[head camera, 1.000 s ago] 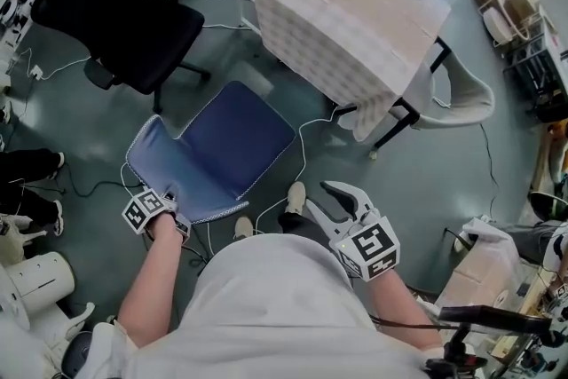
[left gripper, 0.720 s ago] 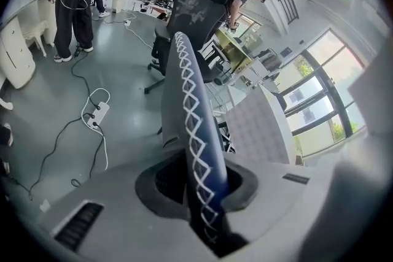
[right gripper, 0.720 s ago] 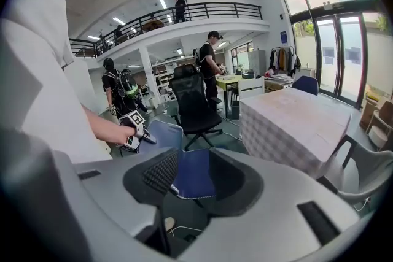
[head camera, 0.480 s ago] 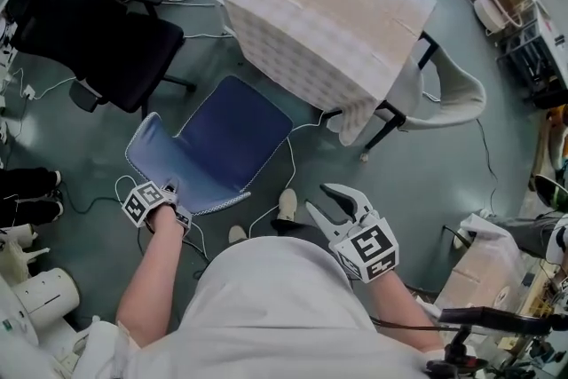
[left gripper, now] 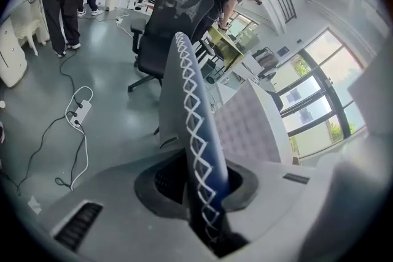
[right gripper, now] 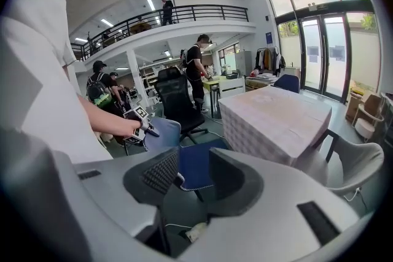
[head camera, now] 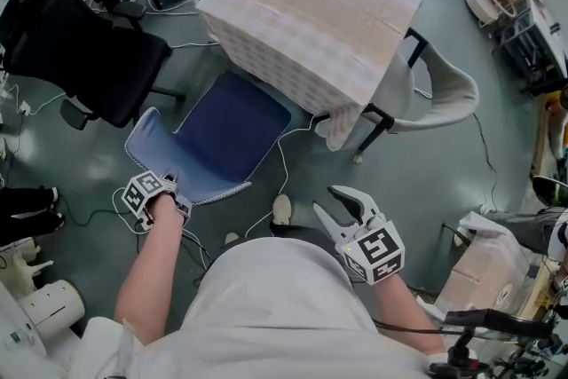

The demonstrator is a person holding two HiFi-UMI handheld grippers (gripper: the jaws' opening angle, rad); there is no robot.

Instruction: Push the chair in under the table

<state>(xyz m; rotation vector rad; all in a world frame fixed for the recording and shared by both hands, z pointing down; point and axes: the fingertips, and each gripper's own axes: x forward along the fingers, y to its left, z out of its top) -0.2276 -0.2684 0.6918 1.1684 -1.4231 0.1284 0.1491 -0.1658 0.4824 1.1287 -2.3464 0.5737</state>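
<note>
Left tool point(head camera: 170, 189), jaws closed narrowly on the top edge of the blue chair point(head camera: 226, 133) backrest; right tool point(head camera: 342, 209) wide open, empty. The seat front sits at the near edge of the cloth-covered table point(head camera: 311, 4). Likely hazards: the chair's feet snagging the white cable point(head camera: 288, 151) on the floor, or the seat dragging the cloth. A black office chair point(head camera: 80, 49) stands close on the left.
</note>
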